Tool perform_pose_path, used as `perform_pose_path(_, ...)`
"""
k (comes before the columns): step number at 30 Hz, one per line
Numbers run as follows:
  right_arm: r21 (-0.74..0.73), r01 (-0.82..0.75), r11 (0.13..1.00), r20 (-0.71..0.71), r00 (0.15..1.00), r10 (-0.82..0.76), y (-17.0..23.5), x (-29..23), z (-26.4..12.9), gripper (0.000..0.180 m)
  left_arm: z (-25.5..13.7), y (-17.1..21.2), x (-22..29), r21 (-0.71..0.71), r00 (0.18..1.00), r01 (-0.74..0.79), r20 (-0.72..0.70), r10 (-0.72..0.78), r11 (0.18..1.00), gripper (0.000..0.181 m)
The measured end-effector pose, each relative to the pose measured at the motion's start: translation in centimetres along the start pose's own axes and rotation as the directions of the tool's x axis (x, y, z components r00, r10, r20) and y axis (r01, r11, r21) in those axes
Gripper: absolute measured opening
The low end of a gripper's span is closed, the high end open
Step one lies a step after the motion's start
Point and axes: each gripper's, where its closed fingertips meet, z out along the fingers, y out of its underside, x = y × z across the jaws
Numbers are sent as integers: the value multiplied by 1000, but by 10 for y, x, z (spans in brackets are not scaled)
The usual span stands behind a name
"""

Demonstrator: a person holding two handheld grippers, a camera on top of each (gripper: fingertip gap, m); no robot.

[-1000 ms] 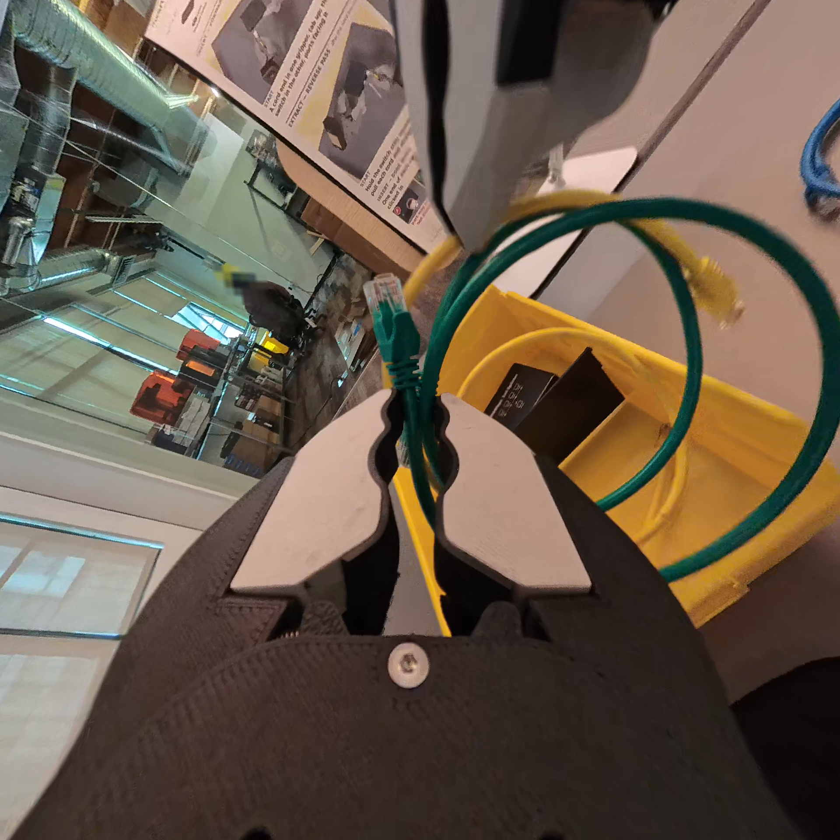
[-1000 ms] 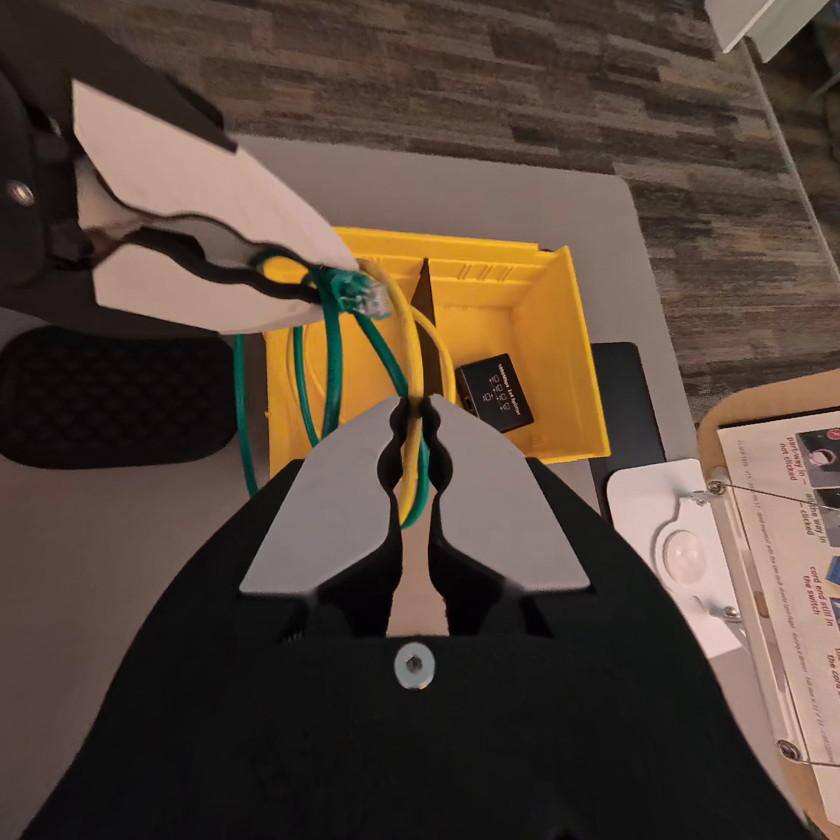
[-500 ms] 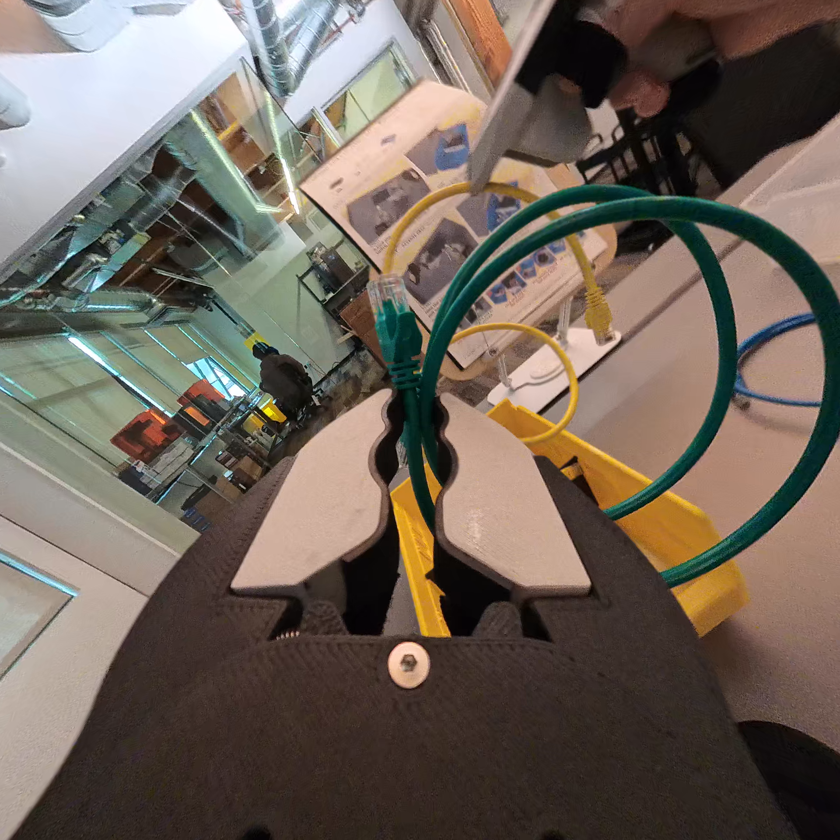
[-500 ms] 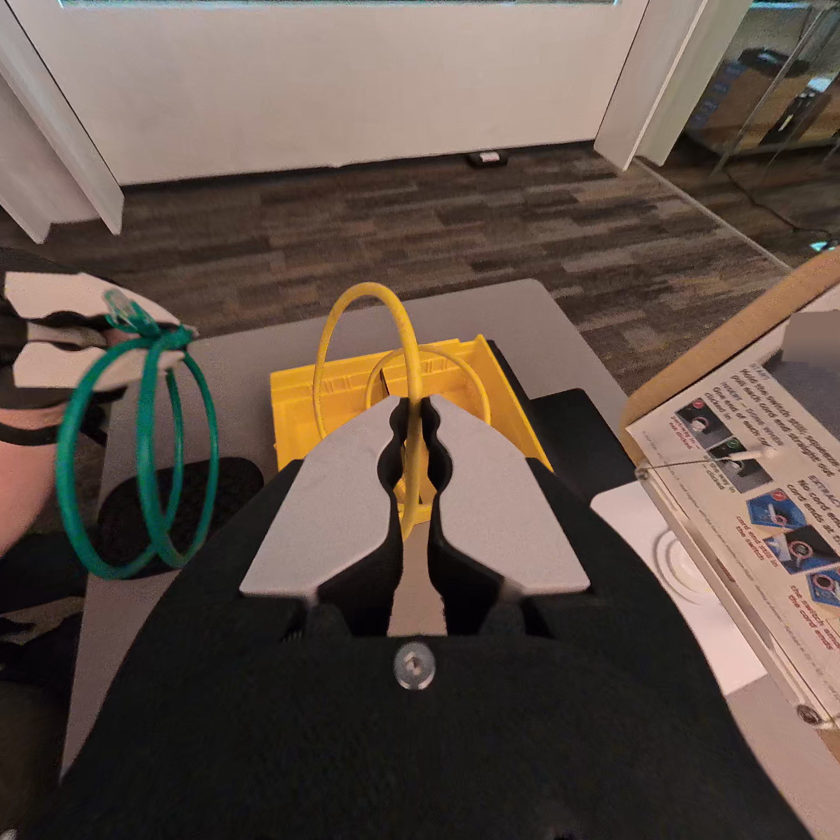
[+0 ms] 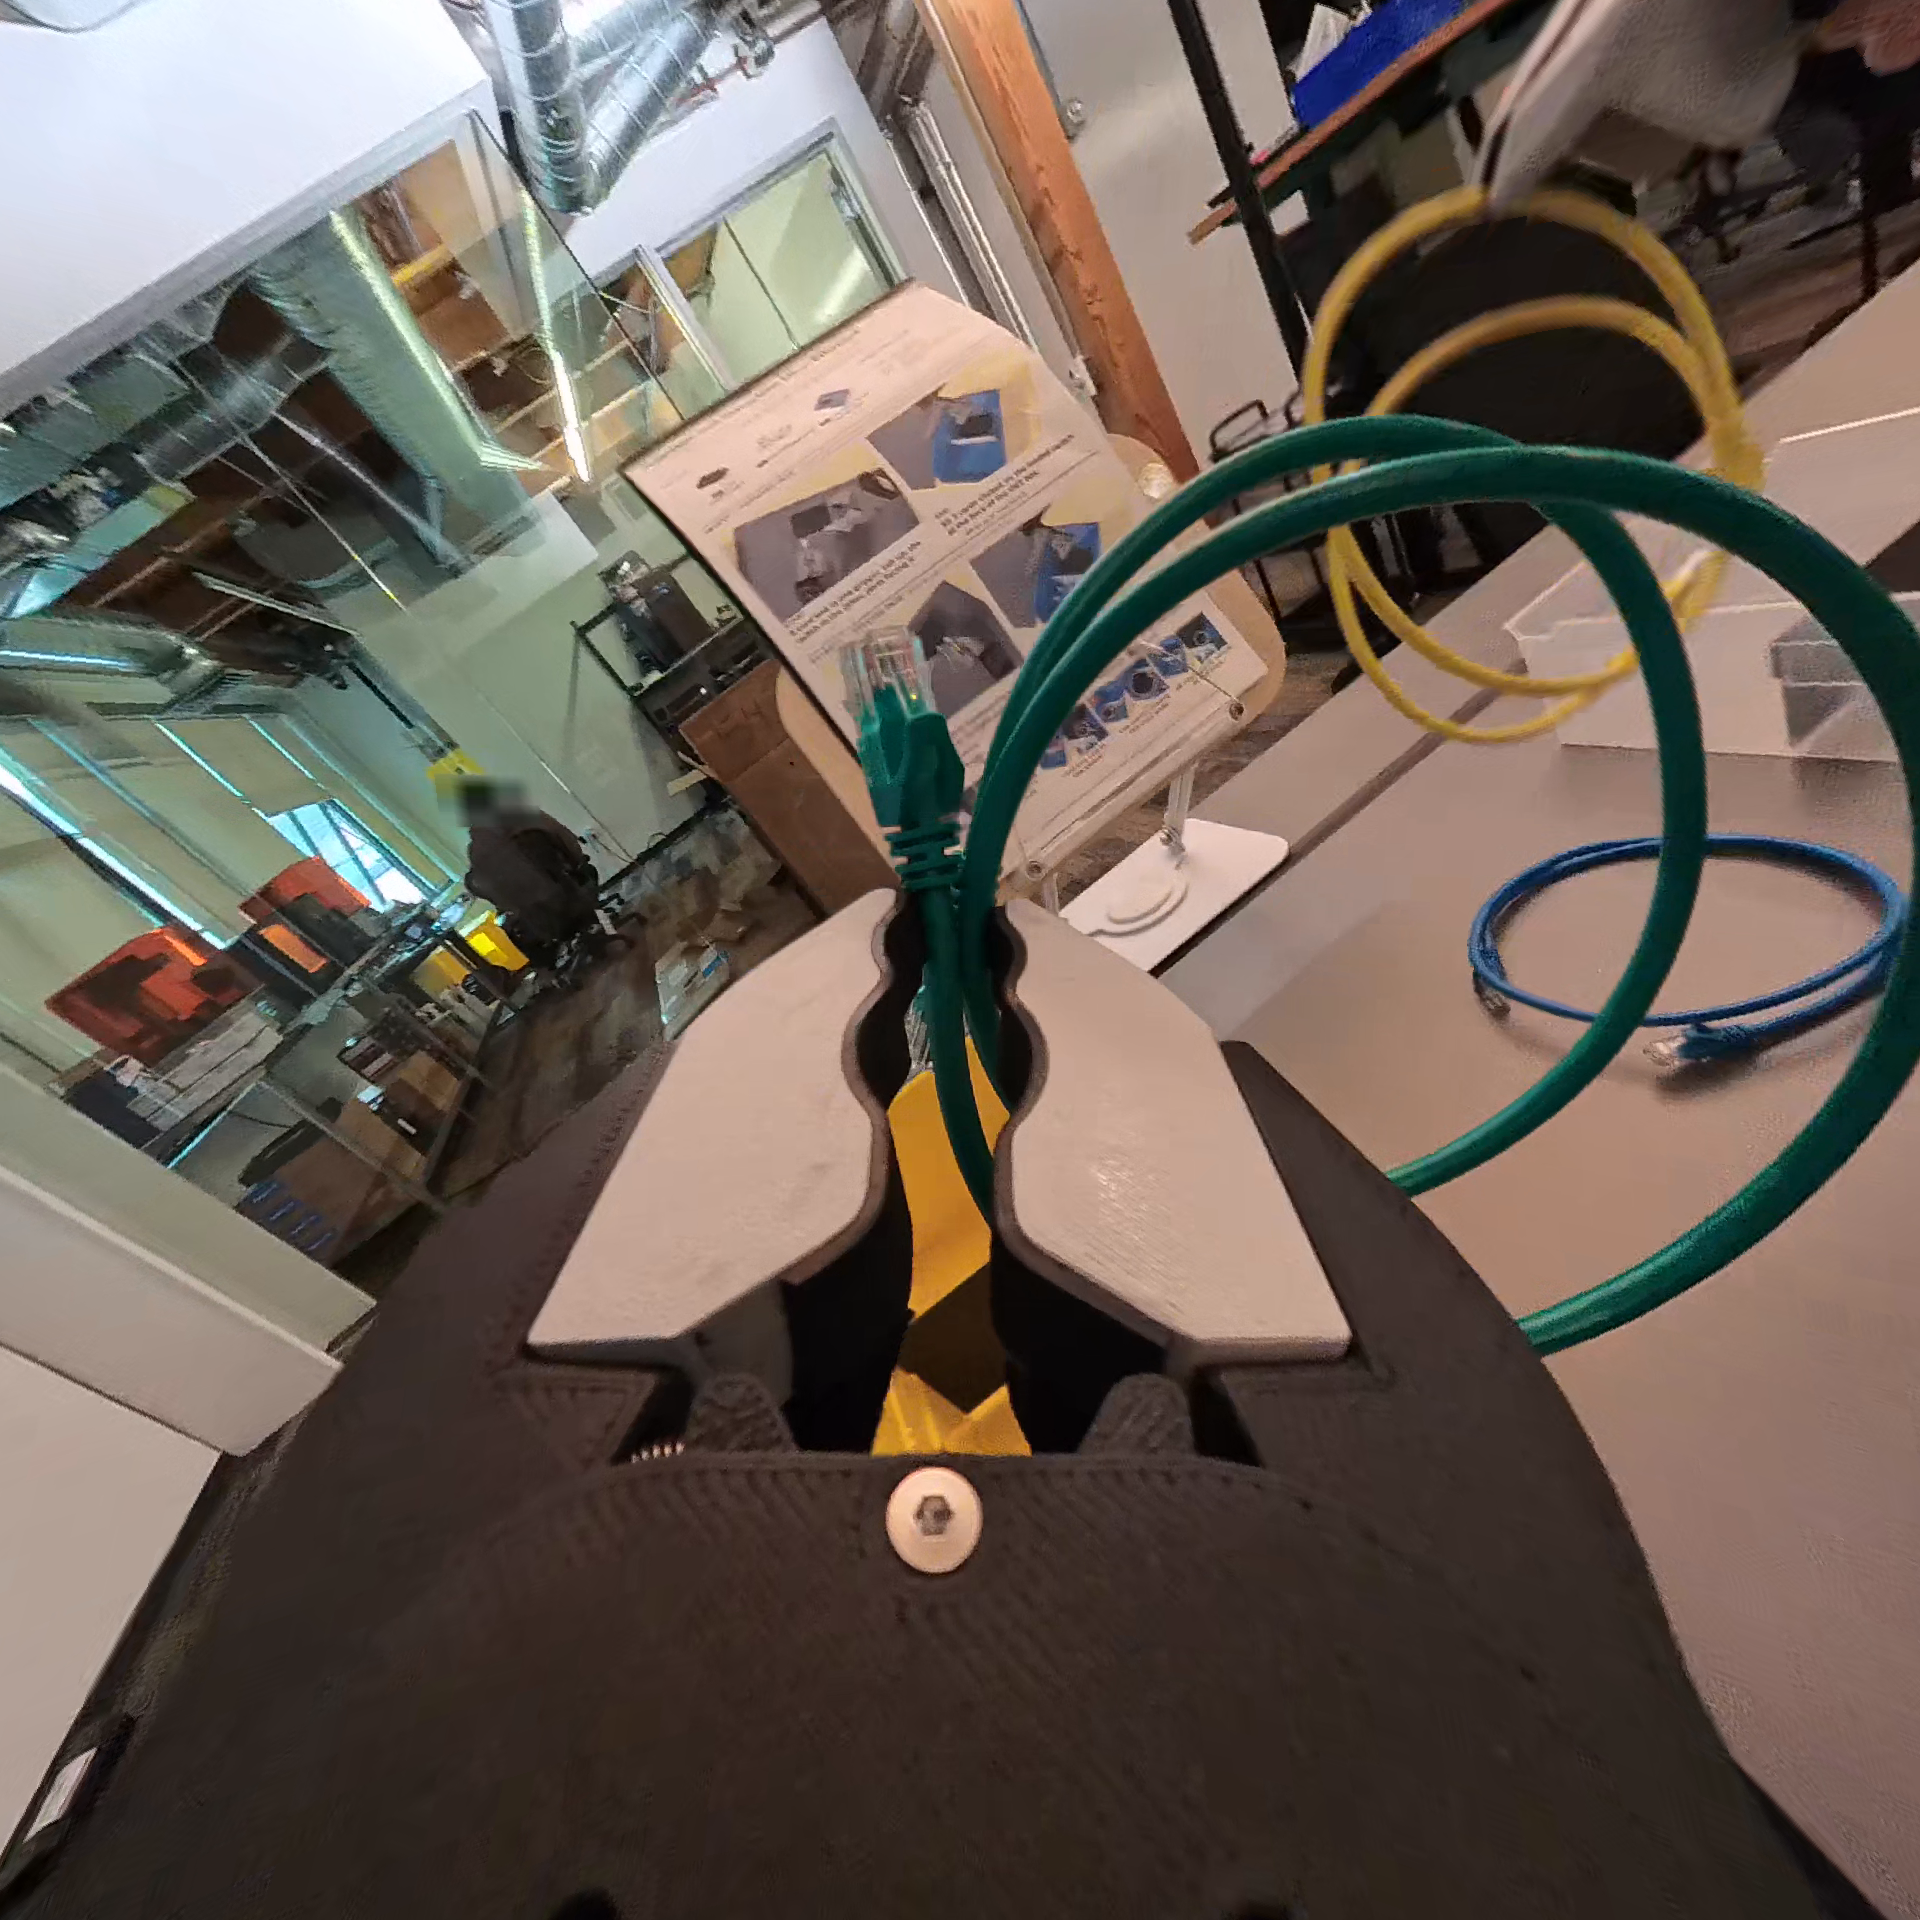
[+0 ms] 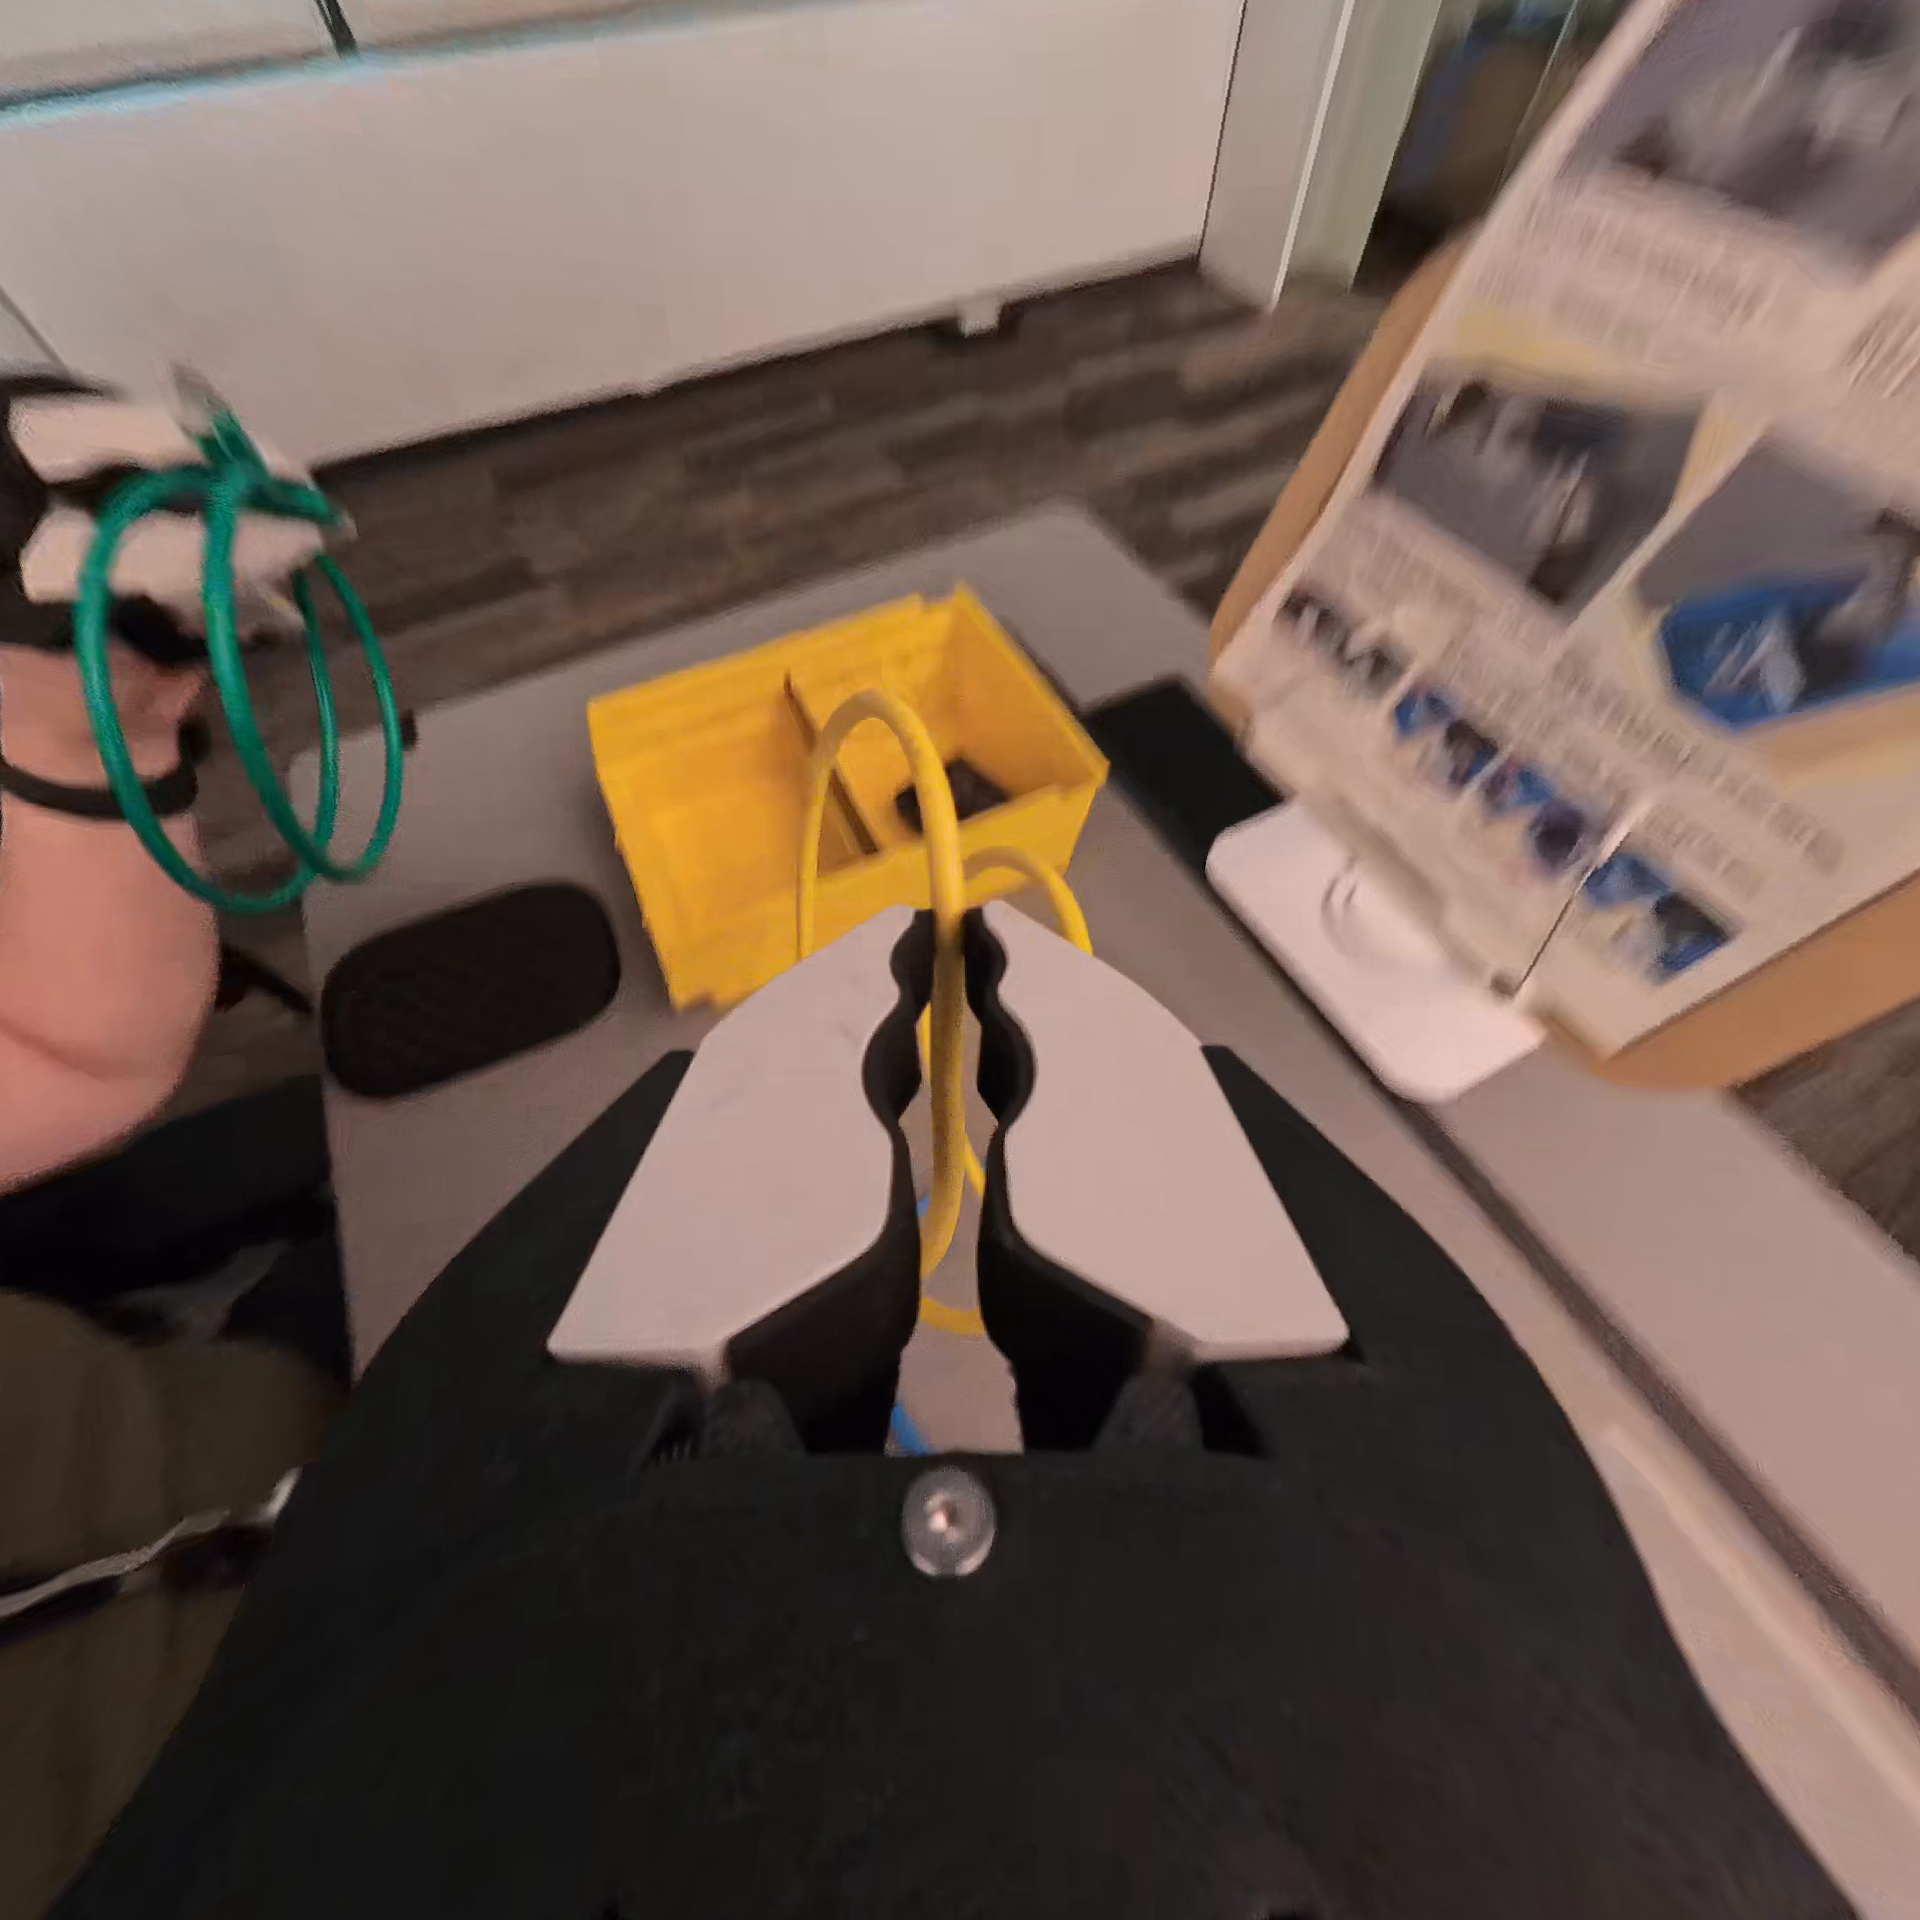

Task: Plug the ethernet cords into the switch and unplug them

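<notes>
Both cords have been lifted clear above the yellow bin [image 6: 727, 790], left tongs [image 5: 948, 935] pinching the green cord [image 5: 1662, 790], right tongs [image 6: 948, 935] pinching the yellow cord [image 6: 943, 831], so plugging can likely begin.

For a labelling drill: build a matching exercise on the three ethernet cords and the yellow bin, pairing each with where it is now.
Things:
1. coiled green ethernet cord
2. coiled yellow ethernet cord
3. coiled blue ethernet cord
4. yellow plastic bin

Places:
A. lying loose on the grey table
B. clamped in the right gripper
C. standing on the table beside a black pad
D. clamped in the left gripper

Pairs: 1-D, 2-B, 3-A, 4-C
</notes>
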Motion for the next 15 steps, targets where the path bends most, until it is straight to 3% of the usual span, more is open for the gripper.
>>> perform_pose_path(4,-264,-151,953,61,983,173,91,17,35,6,27,1,18,-41,998,14,-58,-16,999,12)
perform_pose_path(9,-573,-326,752,44,904,425,212,45,83,6,66,-6,52,-107,982,49,-174,-67,993,12)
perform_pose_path(12,-560,-382,735,27,878,477,241,60,106,6,91,-5,79,-173,970,28,-233,-68,985,12)
perform_pose_path(15,-534,-322,782,-28,931,364,252,78,116,8,117,-3,109,-223,957,-7,-285,-58,975,12)
